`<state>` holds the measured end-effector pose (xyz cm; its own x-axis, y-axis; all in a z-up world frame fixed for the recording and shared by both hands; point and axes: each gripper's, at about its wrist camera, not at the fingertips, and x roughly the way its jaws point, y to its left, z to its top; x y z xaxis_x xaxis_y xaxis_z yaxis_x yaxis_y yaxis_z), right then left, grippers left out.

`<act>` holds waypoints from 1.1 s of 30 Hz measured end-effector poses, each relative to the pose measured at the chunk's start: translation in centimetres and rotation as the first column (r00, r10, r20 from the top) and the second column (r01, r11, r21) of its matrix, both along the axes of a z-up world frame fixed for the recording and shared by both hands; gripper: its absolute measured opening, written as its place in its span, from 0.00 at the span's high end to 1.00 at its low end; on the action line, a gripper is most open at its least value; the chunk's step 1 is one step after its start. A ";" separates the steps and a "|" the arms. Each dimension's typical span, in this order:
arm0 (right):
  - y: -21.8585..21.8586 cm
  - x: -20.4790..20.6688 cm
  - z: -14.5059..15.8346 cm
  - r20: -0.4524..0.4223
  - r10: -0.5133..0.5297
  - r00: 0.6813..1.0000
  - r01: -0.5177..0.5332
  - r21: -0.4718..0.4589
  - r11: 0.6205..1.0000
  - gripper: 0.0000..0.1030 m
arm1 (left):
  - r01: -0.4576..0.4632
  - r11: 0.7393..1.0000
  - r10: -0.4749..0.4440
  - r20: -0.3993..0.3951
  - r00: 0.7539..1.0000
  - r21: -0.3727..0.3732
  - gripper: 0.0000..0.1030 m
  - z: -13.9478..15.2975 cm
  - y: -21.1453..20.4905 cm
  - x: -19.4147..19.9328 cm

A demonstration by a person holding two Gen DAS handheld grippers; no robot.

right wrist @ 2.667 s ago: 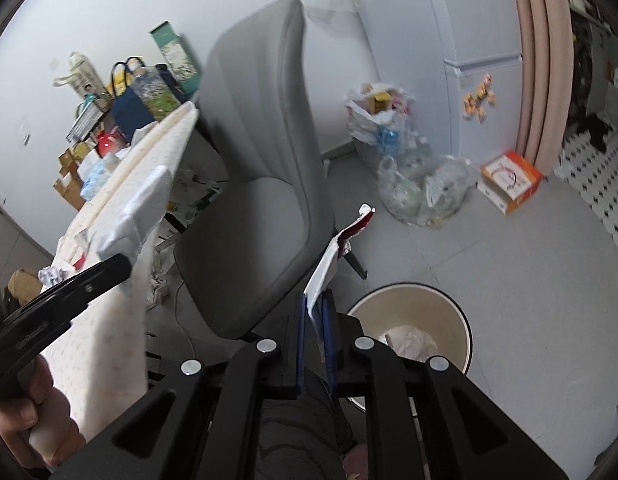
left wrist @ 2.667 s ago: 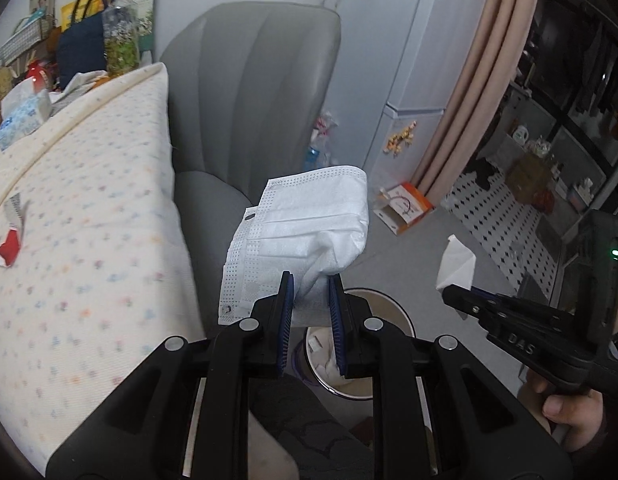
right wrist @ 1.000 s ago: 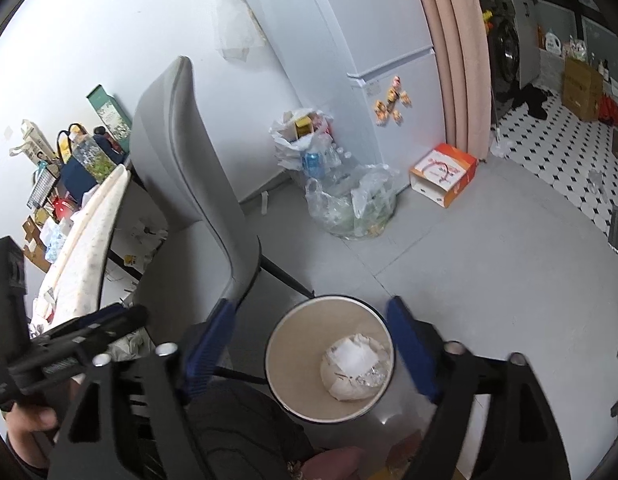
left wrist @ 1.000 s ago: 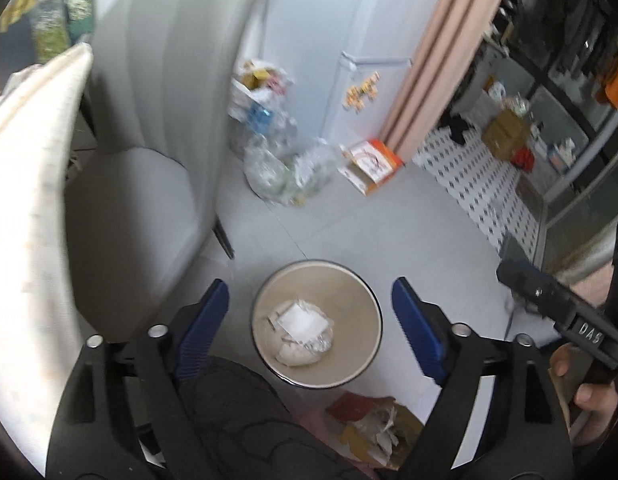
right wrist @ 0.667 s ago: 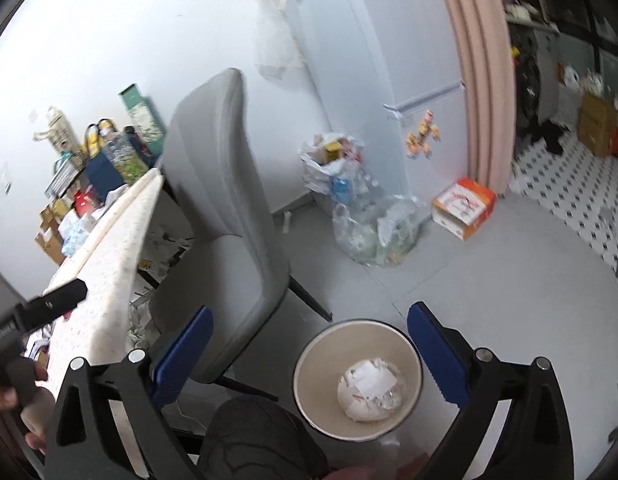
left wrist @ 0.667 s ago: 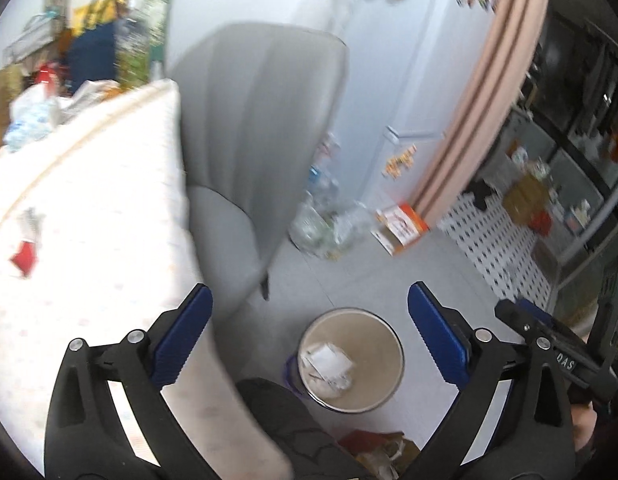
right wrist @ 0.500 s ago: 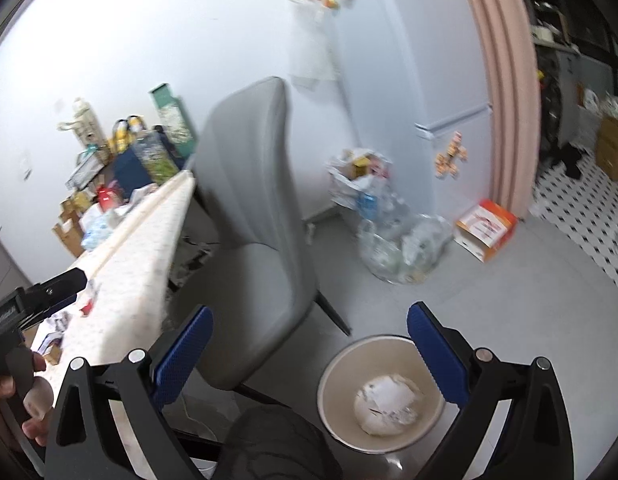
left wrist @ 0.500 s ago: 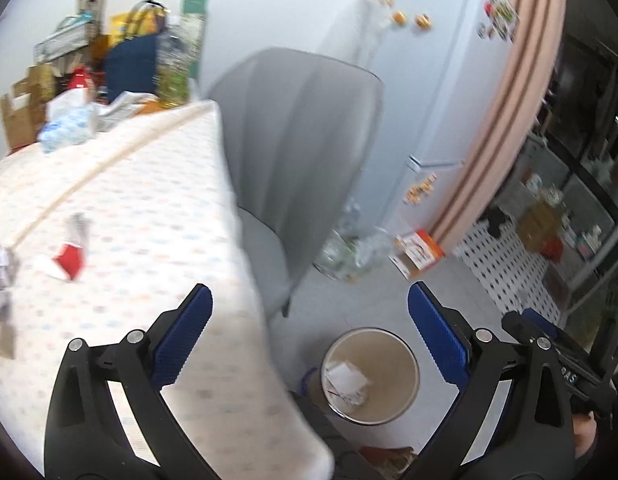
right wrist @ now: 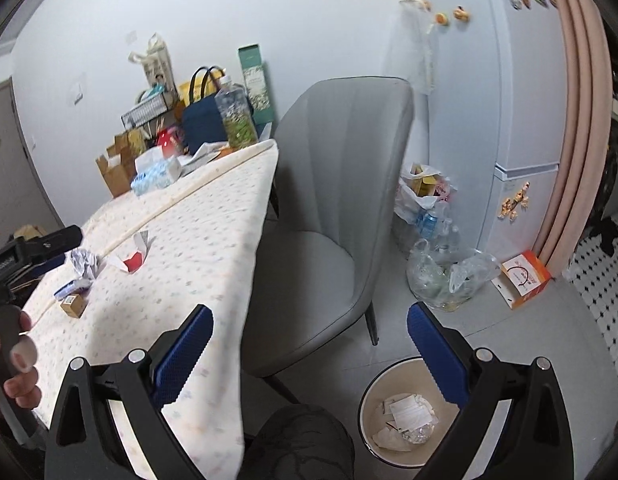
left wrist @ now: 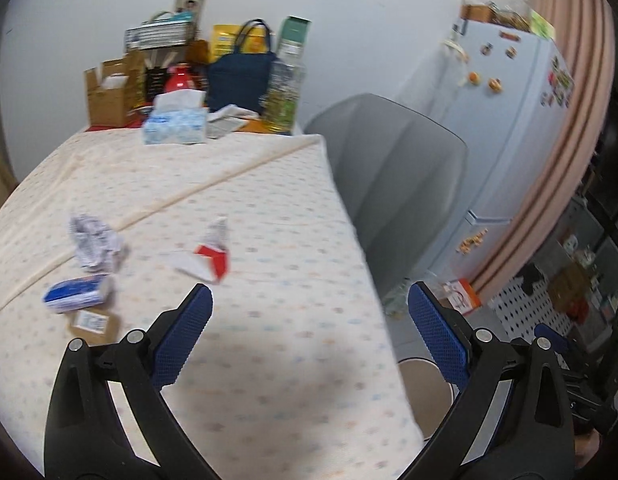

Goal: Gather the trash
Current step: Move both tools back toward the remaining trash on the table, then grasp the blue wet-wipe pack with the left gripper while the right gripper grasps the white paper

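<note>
Both grippers were empty, so the step in hand seemed to be the return to the table for more trash. The left gripper had its jaws wide apart with nothing between them, and the right gripper too; their jaws had just been opening. The round cream bin stood on the grey floor beside the chair and already held white crumpled paper. On the soft dotted tablecloth four pieces were left: a crumpled paper ball, a flat red-and-white wrapper, a blue-and-white packet and a small brown carton just beside the packet. The next move probably called for lowering each gripper over one piece and closing the pads on it. The wrapper looked thin and flat on the cloth, so it could be hard to pinch; the ball looked light and easy to squeeze.
</note>
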<state>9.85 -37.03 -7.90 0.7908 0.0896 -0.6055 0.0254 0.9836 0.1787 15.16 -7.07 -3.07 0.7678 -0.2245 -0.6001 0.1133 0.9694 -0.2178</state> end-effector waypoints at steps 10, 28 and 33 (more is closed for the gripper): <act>6.1 2.0 2.5 0.033 0.143 0.989 -0.142 -0.038 0.989 0.07 | -0.195 0.981 0.196 0.050 0.979 -0.015 0.05 1.2 8.1 -1.4; 13.3 5.9 1.2 0.015 0.323 0.946 -0.323 0.032 0.946 0.08 | -0.349 0.934 0.344 -0.073 0.936 -0.080 0.06 -3.4 18.1 -1.2; 14.5 7.0 0.4 -0.001 0.357 0.934 -0.357 0.034 0.934 0.08 | -0.343 0.937 0.336 -0.115 0.935 -0.056 0.06 -5.4 17.5 0.2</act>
<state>16.88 -22.57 -7.50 0.6990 0.3850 -0.6026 -0.3248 0.9217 0.2122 15.32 10.46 -8.42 0.7414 -0.0081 -0.6710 -0.2464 0.9268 -0.2835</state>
